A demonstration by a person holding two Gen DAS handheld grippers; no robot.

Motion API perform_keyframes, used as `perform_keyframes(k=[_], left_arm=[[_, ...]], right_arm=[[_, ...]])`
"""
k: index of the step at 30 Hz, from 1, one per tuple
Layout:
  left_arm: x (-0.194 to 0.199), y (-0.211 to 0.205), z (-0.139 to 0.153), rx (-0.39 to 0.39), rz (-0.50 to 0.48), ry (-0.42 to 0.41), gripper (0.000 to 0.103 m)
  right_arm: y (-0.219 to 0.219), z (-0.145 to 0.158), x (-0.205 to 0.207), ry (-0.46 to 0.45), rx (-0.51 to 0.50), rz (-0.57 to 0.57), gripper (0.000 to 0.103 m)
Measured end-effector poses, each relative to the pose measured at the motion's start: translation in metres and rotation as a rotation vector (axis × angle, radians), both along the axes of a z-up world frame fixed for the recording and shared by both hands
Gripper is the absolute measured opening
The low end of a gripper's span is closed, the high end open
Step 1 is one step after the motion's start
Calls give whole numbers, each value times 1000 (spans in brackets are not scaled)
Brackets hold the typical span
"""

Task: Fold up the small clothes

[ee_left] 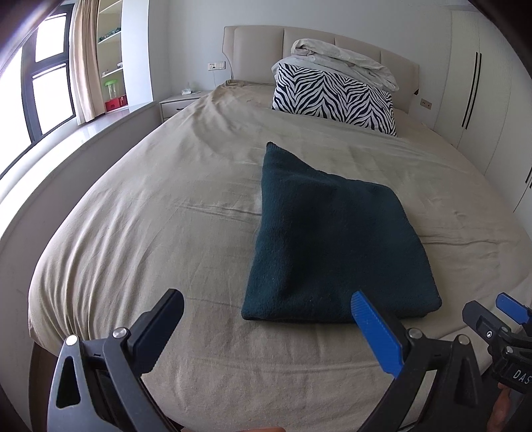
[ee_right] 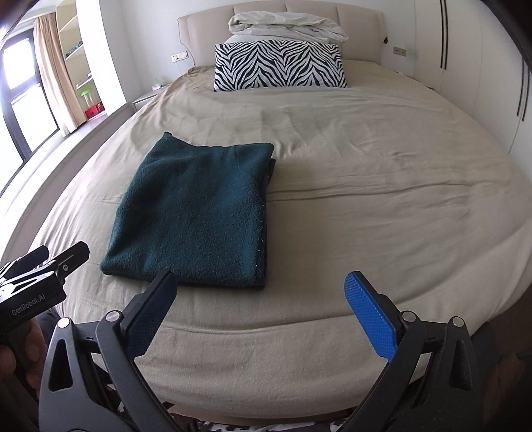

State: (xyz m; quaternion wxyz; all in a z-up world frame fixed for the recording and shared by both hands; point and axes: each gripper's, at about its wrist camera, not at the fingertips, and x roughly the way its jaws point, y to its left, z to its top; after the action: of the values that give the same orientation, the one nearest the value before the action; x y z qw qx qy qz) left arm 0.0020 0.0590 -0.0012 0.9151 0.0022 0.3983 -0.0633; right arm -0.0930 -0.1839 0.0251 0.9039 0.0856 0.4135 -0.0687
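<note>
A dark teal knitted garment (ee_left: 326,246) lies folded into a thick rectangle on the beige bed sheet (ee_left: 159,232), near the foot of the bed. It also shows in the right wrist view (ee_right: 196,212), left of centre. My left gripper (ee_left: 267,305) is open and empty, held just in front of the garment's near edge. My right gripper (ee_right: 262,292) is open and empty, just before the garment's near right corner. The right gripper also shows at the right edge of the left wrist view (ee_left: 505,315), and the left gripper at the left edge of the right wrist view (ee_right: 50,259).
A zebra-print pillow (ee_right: 279,64) with a crumpled pale duvet (ee_right: 286,25) on top sits against the headboard. A nightstand (ee_left: 179,103), shelves and a window are at the left. White wardrobes (ee_left: 482,99) line the right.
</note>
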Motion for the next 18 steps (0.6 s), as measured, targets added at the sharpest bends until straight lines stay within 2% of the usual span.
perform_keyframes(k=[18], left_arm=[[2, -1, -7, 5, 1, 17, 103]], right_arm=[[-3, -6, 6, 25, 9, 8, 103]])
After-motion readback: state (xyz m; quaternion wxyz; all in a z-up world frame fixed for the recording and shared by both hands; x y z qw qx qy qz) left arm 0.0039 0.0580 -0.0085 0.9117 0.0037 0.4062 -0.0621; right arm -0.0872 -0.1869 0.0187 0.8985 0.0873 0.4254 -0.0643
